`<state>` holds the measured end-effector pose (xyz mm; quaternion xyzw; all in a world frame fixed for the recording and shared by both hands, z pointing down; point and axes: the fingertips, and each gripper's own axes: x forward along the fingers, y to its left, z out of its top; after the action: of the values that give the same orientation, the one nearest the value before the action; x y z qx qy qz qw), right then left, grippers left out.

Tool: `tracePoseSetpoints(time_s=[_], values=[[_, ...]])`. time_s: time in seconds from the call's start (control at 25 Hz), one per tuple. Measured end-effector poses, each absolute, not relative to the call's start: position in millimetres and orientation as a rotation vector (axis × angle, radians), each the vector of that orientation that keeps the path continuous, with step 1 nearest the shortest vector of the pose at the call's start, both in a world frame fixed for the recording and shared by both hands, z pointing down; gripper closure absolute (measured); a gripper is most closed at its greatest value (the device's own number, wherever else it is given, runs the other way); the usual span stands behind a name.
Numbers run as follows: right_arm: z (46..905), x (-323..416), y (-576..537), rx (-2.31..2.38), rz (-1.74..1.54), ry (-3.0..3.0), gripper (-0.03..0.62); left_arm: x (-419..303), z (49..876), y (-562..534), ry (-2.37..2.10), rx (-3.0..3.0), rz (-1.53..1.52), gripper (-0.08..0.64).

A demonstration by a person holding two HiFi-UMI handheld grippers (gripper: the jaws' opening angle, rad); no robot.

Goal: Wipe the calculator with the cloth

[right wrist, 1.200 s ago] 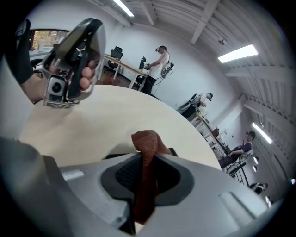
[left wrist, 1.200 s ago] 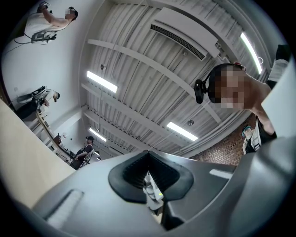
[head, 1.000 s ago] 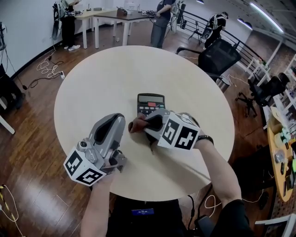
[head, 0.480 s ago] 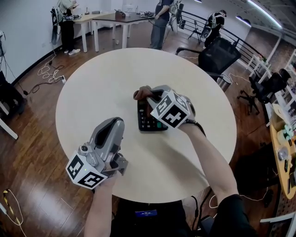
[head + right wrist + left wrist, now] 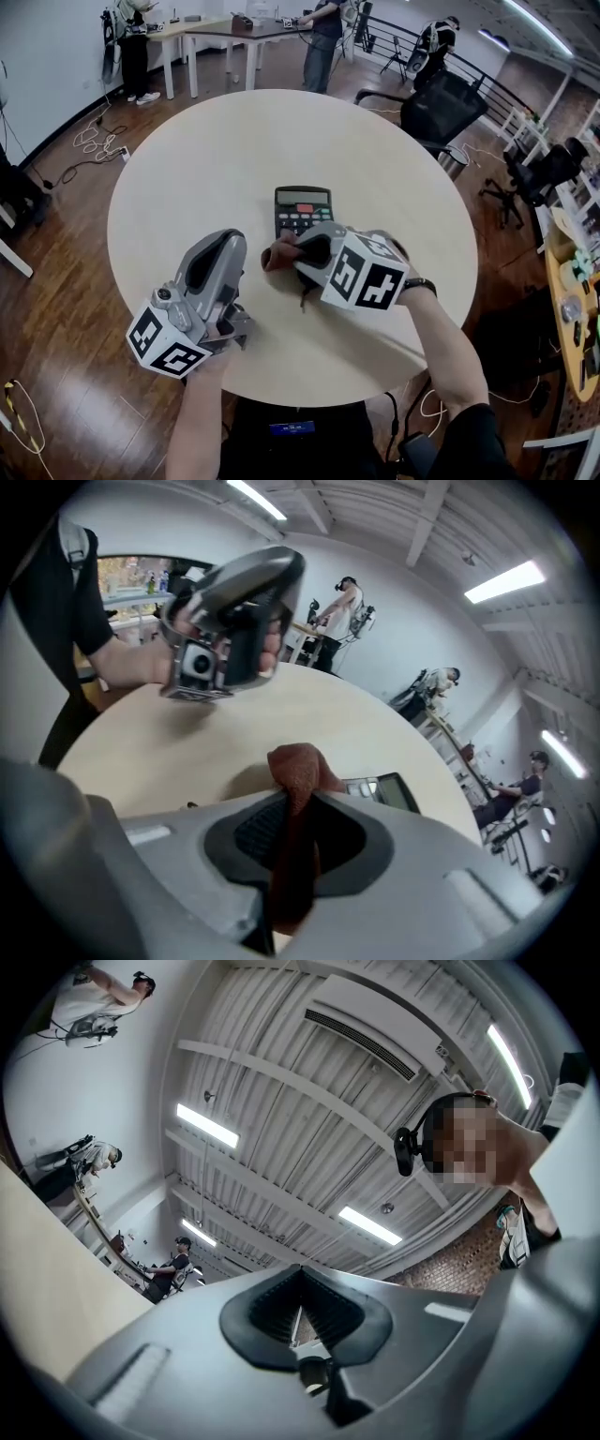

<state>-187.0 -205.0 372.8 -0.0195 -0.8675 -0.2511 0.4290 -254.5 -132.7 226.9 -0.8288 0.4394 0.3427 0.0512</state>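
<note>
Head view showed the right tongs [image 5: 298,251] pinching the brown cloth [image 5: 275,255] at the near edge of the calculator [image 5: 302,208] on the tabletop [image 5: 216,150], left tongs [image 5: 221,246] pressed together and empty; judged mid-wipe, next stroke needing the cloth pushed forward across the keys.

Coarse cloth [image 5: 296,772]; smooth matt table [image 5: 216,159]

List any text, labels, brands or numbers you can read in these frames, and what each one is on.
No text can be read in any view.
calculator: the key legends and display are too small and blurred to read.
left marker cube, right marker cube: black-and-white square patterns only, with no letters or digits.
</note>
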Motion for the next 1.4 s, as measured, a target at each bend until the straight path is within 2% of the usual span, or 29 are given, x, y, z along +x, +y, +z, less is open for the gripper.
tracePoseSetpoints(time_s=[0.12, 0.32, 0.44, 0.68, 1.24, 1.4], values=[[368, -176, -199, -0.098, -0.595, -2.192, 0.541, -254, 229, -135, 1.338, -2.523, 1.028, 0.557], [316, -184, -298, 0.42, -0.683, -2.269, 0.541, -256, 230, -134, 1.339, -2.528, 1.025, 0.557], [311, -195, -339, 0.579, -0.712, -2.241, 0.541, -259, 231, -133, 1.346, -2.528, 1.03, 0.557], [355, -201, -335, 0.407, -0.708, -2.155, 0.541, -253, 230, -136, 1.339, -2.526, 1.03, 0.557], [373, -152, -210, -0.114, -0.595, -2.13, 0.541, -248, 229, -138, 1.345, -2.529, 0.987, 0.557], [339, -163, -255, 0.134, -0.65, -2.216, 0.542, -248, 230, -138, 1.345, -2.529, 0.983, 0.557]])
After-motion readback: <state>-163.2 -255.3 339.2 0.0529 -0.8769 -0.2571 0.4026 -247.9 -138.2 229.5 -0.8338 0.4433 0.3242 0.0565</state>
